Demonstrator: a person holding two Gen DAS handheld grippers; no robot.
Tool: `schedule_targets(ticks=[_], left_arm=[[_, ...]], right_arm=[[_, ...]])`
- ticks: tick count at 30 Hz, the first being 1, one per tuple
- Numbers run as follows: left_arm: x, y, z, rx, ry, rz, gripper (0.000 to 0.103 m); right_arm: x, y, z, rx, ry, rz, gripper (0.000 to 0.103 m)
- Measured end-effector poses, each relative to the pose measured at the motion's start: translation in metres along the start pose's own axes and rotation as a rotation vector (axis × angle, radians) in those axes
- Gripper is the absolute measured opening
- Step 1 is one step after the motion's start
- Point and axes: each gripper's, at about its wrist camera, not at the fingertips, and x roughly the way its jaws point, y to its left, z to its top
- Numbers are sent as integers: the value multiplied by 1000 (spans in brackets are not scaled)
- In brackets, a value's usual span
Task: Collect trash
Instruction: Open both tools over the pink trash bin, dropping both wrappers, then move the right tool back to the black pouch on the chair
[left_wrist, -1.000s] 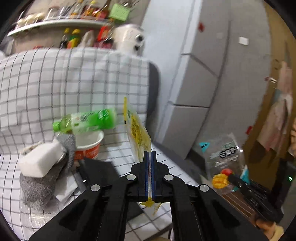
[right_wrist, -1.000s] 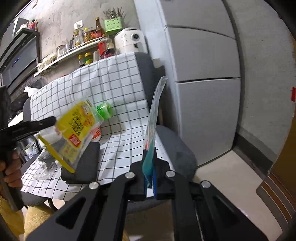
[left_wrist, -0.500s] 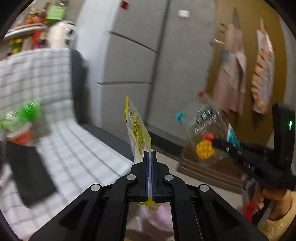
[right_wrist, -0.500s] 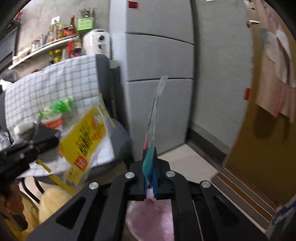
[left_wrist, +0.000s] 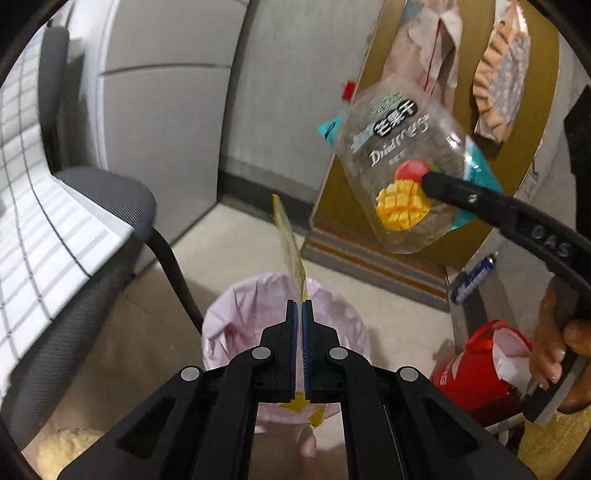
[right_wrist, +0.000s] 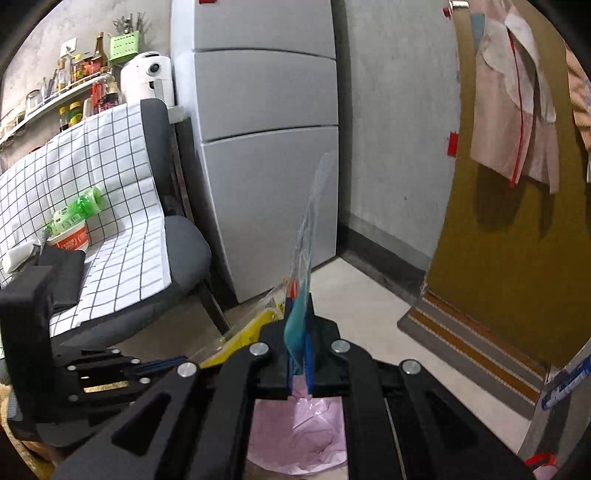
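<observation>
Trash bin (left_wrist: 255, 302), pink-lined, sits below us: our left gripper (left_wrist: 300, 306) clenches a yellow wrapper (left_wrist: 290, 243), our right gripper (right_wrist: 299, 314) clenches a mango bag (left_wrist: 402, 166), both angled downward.

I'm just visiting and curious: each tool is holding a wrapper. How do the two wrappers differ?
The yellow wrapper in the left gripper is opaque yellow; the dried-mango bag in the right gripper is mostly clear, with teal edges and a mango picture. The mango bag looks broader than the yellow wrapper. The yellow wrapper sits directly over the pink-lined bin; the mango bag hangs off to its side. Both are flat, seemingly empty, and pinched between shut fingers.
</observation>
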Motion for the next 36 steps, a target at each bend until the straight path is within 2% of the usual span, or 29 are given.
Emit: schedule_targets(ticks=[1, 4, 8, 12, 18, 19, 21, 22, 29, 34, 36], left_arm=[[9, 1, -1, 0, 24, -3, 8], [27, 5, -3, -6, 69, 2, 10], [40, 9, -1, -20, 94, 14, 18], [26, 19, 3, -38, 54, 48, 28], [-25, 46, 9, -107, -52, 153, 37], [-33, 49, 9, -115, -64, 168, 38], [-47, 56, 8, -131, -91, 195, 40], [-57, 59, 7, -142, -105, 214, 40], [-91, 70, 0, -171, -146, 265, 40], [-115, 76, -6, -187, -154, 310, 40], [-131, 84, -15, -209, -155, 341, 40]], right_arm=[[2, -3, -2, 9, 7, -2, 5], [9, -8, -7, 21, 24, -8, 5], [19, -13, -12, 32, 53, -17, 5], [29, -14, -18, 37, 87, -25, 5], [48, -6, -28, 36, 159, -26, 6], [50, -5, -28, 36, 163, -31, 10], [54, -3, -27, 41, 173, -50, 35], [53, -2, -26, 46, 169, -50, 48], [32, 24, -7, 10, 97, -24, 48], [11, 56, 13, -23, 16, 75, 48], [7, 75, 19, -50, -3, 145, 48]])
